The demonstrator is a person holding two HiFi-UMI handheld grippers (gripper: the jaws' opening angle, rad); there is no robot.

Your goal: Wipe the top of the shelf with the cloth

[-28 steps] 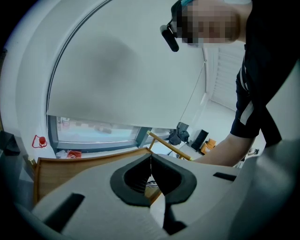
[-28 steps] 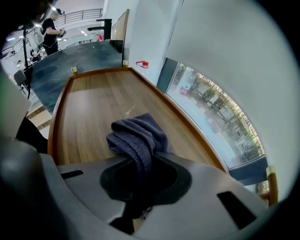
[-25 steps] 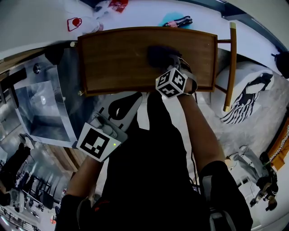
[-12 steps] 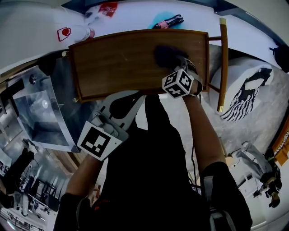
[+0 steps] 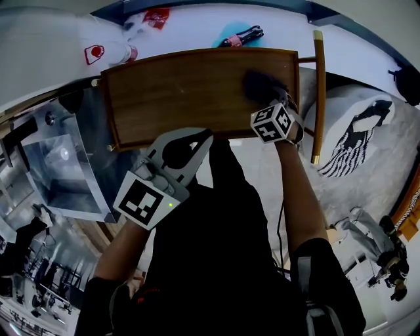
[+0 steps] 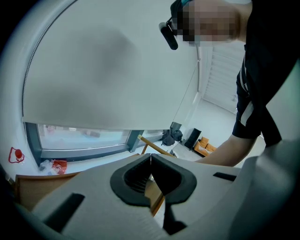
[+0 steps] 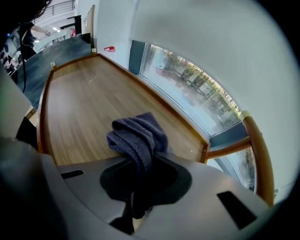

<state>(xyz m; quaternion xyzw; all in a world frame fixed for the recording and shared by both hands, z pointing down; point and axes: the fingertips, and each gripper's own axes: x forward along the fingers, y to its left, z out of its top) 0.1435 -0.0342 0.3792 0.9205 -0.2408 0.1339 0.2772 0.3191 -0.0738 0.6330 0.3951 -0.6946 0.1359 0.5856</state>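
The shelf top (image 5: 184, 92) is a brown wooden board with a raised rim, seen from above in the head view. A dark grey-blue cloth (image 5: 260, 83) lies bunched on its right part, near the right end. My right gripper (image 5: 268, 95) is shut on the cloth, its marker cube just in front of the shelf's near edge. In the right gripper view the cloth (image 7: 139, 134) hangs between the jaws of the right gripper (image 7: 140, 161) and rests on the wood (image 7: 84, 108). My left gripper (image 5: 202, 136) hovers at the shelf's near edge, shut and holding nothing (image 6: 150, 157).
A wooden rail (image 5: 319, 92) stands just beyond the shelf's right end. A glass-and-metal table (image 5: 59, 164) sits to the left. On the white sill behind lie a red packet (image 5: 156, 16) and a blue item (image 5: 237, 33). A patterned white bag (image 5: 357, 134) lies at right.
My right gripper has dragged the cloth to the right along the shelf top, toward its right end. The left gripper has stayed near the front edge, shifting slightly.
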